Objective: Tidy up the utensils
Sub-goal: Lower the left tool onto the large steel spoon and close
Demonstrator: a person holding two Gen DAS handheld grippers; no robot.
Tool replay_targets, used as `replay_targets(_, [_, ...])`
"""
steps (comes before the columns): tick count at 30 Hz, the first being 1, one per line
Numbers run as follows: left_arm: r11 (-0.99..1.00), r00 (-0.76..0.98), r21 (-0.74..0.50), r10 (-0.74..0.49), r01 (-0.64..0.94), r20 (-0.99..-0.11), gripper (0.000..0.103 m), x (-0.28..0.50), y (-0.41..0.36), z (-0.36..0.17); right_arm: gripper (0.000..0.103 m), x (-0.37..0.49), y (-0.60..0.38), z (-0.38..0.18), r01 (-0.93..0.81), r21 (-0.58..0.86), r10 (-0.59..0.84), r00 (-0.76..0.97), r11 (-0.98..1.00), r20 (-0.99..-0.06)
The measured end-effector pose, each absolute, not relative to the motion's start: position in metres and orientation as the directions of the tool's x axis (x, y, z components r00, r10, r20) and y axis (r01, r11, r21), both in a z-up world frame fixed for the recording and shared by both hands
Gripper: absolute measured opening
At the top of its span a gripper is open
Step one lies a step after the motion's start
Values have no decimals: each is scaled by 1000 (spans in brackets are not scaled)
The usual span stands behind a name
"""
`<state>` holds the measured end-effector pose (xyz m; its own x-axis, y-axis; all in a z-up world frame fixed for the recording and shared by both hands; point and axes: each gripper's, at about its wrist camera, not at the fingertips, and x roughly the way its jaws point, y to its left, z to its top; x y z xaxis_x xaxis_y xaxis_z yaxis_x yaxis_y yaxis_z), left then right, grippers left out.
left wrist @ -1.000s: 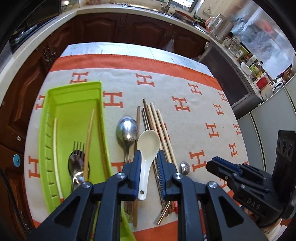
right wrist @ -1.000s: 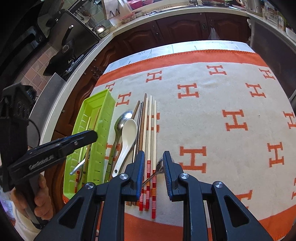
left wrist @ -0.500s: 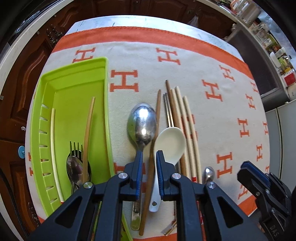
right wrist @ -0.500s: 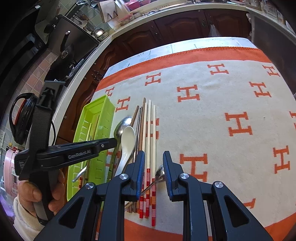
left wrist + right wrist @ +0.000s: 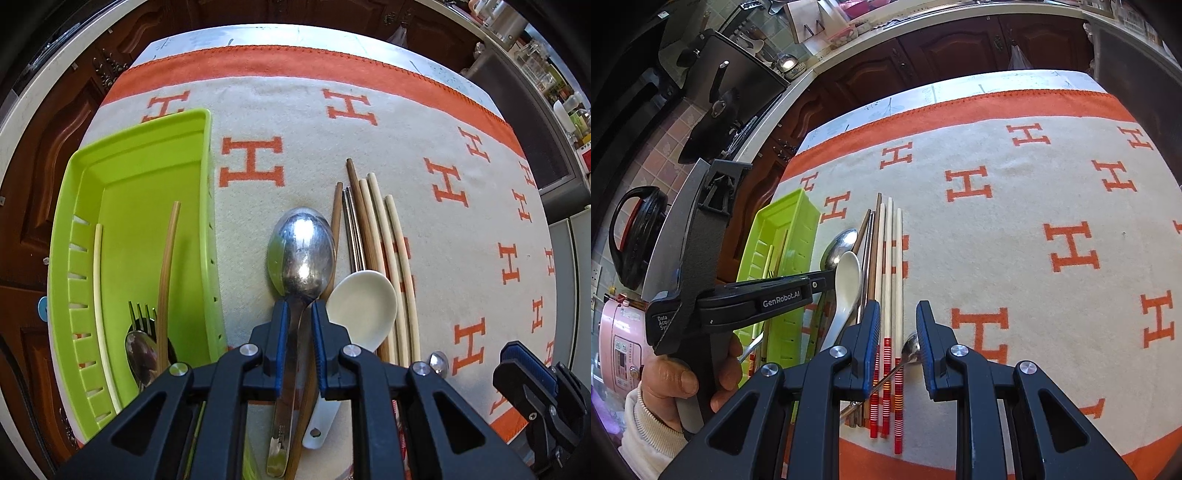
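Note:
My left gripper (image 5: 298, 310) points steeply down, shut on the neck of a large metal spoon (image 5: 301, 251) that lies on the cloth. A white ceramic spoon (image 5: 362, 306) lies just right of it, then a row of wooden, metal and pale chopsticks (image 5: 384, 240). The lime-green tray (image 5: 147, 177) on the left holds a fork and spoon (image 5: 142, 325) and two chopsticks. My right gripper (image 5: 897, 314) hovers open above the red-banded chopsticks (image 5: 888, 277) and a small metal spoon (image 5: 911, 345), touching neither.
An orange-bordered cream cloth with H marks (image 5: 1034, 184) covers the table. A hand in a cream sleeve (image 5: 672, 380) holds the left gripper. A pink cooker (image 5: 617, 343) stands at the far left. Dark wooden cabinets (image 5: 942, 48) run behind the table.
The left gripper has come down and moved left, from over the white spoon to the metal spoon's neck, and its jaws have narrowed. The right gripper has stayed put.

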<state>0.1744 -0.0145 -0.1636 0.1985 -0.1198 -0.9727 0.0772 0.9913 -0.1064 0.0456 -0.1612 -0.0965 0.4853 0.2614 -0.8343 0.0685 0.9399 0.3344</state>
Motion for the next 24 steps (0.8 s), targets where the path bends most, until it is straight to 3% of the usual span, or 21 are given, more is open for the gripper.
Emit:
replay_targets(13, [992, 239, -64, -89, 111, -967, 25, 180, -39, -167, 21, 47, -157, -98, 59, 332, 265, 481, 941, -836])
replay_targets(17, [987, 267, -135, -152, 83, -952, 25, 178, -31, -163, 21, 47, -158, -98, 61, 331, 263, 483, 942, -835])
replay_targets(18, [985, 271, -157, -171, 72, -947, 24, 178, -27, -162, 21, 47, -159, -99, 62, 331, 262, 483, 942, -835])
replay_targets(20, [980, 283, -193, -198, 45, -939, 13, 178, -18, -161, 21, 48, -160, -100, 64, 330, 261, 482, 942, -837])
replay_targets(24, [973, 310, -229, -226, 28, -923, 7, 177, -10, -160, 21, 50, -160, -103, 67, 331, 262, 476, 941, -840])
